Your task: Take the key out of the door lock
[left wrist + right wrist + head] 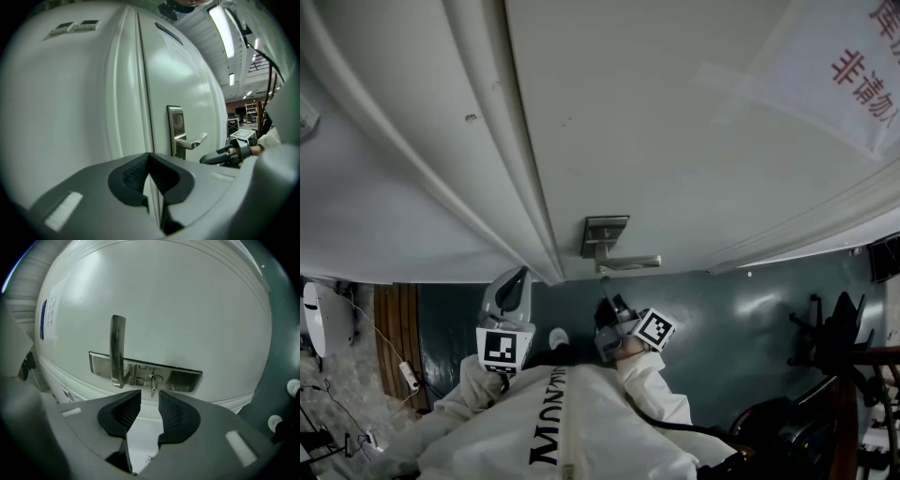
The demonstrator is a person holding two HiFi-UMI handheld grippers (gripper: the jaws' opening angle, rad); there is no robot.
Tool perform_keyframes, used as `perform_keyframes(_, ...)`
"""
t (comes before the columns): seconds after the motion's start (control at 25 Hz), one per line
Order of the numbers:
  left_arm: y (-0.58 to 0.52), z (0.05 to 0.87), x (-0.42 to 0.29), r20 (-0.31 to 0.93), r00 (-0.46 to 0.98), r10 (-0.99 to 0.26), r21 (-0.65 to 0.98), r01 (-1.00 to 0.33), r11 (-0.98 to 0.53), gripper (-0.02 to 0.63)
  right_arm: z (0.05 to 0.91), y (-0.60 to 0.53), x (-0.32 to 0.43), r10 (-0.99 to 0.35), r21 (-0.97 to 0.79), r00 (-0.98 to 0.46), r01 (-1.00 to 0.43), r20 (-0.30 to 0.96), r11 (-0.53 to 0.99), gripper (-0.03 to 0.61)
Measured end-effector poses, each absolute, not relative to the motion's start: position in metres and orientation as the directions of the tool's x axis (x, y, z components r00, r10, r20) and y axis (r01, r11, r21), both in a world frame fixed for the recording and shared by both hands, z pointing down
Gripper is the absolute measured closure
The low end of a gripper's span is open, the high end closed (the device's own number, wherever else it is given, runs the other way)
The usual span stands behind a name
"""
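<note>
The silver lock plate sits on the white door, with its lever handle beside the keyhole. A small metal key sticks out of the lock. My right gripper is open, its fingertips just short of the key and lined up with it; nothing is between the pads. In the head view the right gripper hovers below the lock plate and handle. My left gripper is shut and empty, held back from the door to the left of the lock plate.
A paper notice with red print is taped to the door's upper right. The door frame runs along the left. Black equipment stands on the dark floor at the right; a cable lies at the left.
</note>
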State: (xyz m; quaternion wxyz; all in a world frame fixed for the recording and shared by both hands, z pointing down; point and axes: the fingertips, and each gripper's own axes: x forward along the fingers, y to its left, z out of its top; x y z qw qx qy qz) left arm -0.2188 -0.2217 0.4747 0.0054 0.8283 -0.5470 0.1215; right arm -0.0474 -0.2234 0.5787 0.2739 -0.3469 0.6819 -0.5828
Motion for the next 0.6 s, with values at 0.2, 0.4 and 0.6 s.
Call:
perform_keyframes(0.2,-0.215,0.477,-0.228,0.222,0.362,-0.905,-0.13,-0.909,-0.395,0.614,0.576,-0.229,-0.058,-0.789,-0.995,-0.607,0.033,-0.094,0.093,0.443)
perform_keyframes(0.4,-0.21,0.477,-0.232,0.226,0.362,-0.904,-0.139,-0.907,-0.398,0.614,0.584,-0.237,-0.056,-0.811,-0.992,-0.573,0.107,-0.115,0.065,0.443)
perform_keyframes(0.6,-0.207,0.477,-0.233,0.228,0.367,-0.902,-0.143,-0.904,-0.404,0.614,0.583,-0.247,-0.056,-0.822,-0.987,-0.552,0.142,-0.139,0.072,0.445)
